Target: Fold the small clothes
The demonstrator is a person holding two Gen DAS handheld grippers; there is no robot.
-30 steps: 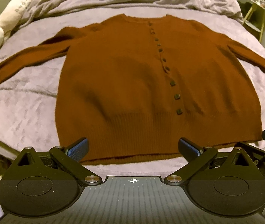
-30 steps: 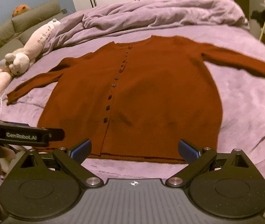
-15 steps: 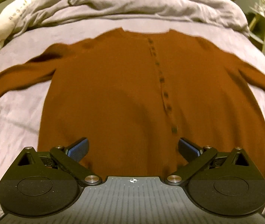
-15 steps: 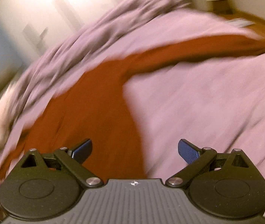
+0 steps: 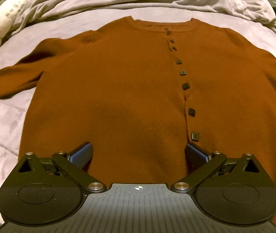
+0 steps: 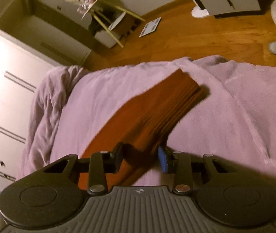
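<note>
Rust cardigan [image 5: 118, 89]: laid flat on bed [image 5: 2, 126], collar pointed away, button placket running lengthwise. Left tool [image 5: 138, 153]: spread wide, nothing held. Right tool [image 6: 141, 160]: partly closed around sleeve [image 6: 157, 112]; grip cannot be confirmed.

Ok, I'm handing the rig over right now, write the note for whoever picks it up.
Left claw: open, over the lower front of the brown cardigan, holding nothing.
Right claw: fingers partly closed, straddling the cardigan's sleeve; no firm pinch visible.
The cardigan lies flat and buttoned on the purple bedcover, sleeves spread out.
Done: garment laid out. No fold made yet.
Left: grip the sleeve, fold it across the body, then the other sleeve, then fold the body.
</note>
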